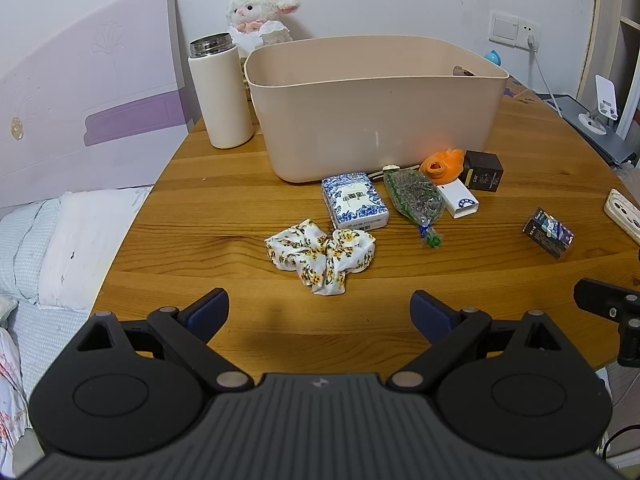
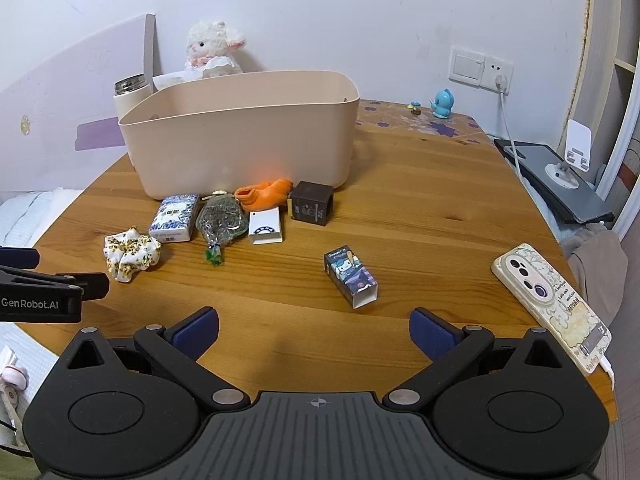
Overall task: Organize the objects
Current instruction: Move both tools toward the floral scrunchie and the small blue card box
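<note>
A beige plastic bin stands on the round wooden table. In front of it lie a floral scrunchie, a blue-and-white box, a bag of dried herbs, an orange soft toy, a white matchbox-like box, a dark cube box and a cartoon-printed small box. My left gripper is open and empty, just short of the scrunchie. My right gripper is open and empty, near the cartoon box.
A white thermos and a plush lamb stand left of and behind the bin. A phone lies at the table's right edge. A laptop with a stand, a blue figurine and a bed surround the table.
</note>
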`<action>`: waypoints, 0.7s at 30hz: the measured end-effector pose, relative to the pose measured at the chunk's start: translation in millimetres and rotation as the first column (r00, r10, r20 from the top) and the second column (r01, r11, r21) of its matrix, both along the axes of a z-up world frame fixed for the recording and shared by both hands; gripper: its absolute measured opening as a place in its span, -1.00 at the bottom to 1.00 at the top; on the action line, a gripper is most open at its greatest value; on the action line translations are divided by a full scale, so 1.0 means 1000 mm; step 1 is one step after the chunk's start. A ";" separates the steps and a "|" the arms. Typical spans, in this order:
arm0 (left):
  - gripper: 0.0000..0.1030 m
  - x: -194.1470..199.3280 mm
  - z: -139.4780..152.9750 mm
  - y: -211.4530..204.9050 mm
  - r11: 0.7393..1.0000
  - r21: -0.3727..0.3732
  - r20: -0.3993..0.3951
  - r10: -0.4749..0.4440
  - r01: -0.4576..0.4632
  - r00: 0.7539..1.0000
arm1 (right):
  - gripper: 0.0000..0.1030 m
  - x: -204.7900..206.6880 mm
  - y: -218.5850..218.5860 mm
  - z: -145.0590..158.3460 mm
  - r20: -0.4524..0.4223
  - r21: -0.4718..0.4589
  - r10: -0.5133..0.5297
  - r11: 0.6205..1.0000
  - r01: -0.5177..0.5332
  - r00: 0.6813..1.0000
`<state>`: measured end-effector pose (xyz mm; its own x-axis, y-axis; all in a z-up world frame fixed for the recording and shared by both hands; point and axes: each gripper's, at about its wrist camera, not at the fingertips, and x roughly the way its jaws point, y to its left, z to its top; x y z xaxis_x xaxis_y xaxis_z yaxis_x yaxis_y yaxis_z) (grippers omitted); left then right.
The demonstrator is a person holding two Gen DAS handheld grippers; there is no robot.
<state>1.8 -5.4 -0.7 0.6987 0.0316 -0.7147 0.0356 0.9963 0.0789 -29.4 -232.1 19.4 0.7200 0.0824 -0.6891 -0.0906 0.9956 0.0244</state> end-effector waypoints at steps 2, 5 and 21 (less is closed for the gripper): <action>0.89 0.003 -0.001 0.000 1.000 -0.002 -0.003 0.000 0.000 1.000 | 1.00 0.001 -0.002 0.000 0.002 0.011 0.001 1.000 -0.001 1.000; 0.89 0.008 -0.004 0.001 1.000 -0.004 -0.011 0.001 -0.001 1.000 | 1.00 0.005 -0.003 -0.003 -0.003 0.008 -0.005 1.000 0.005 1.000; 0.89 0.048 -0.039 0.007 0.999 -0.035 -0.092 0.007 -0.011 0.996 | 1.00 0.052 -0.022 -0.049 -0.129 -0.028 -0.040 0.999 0.037 0.991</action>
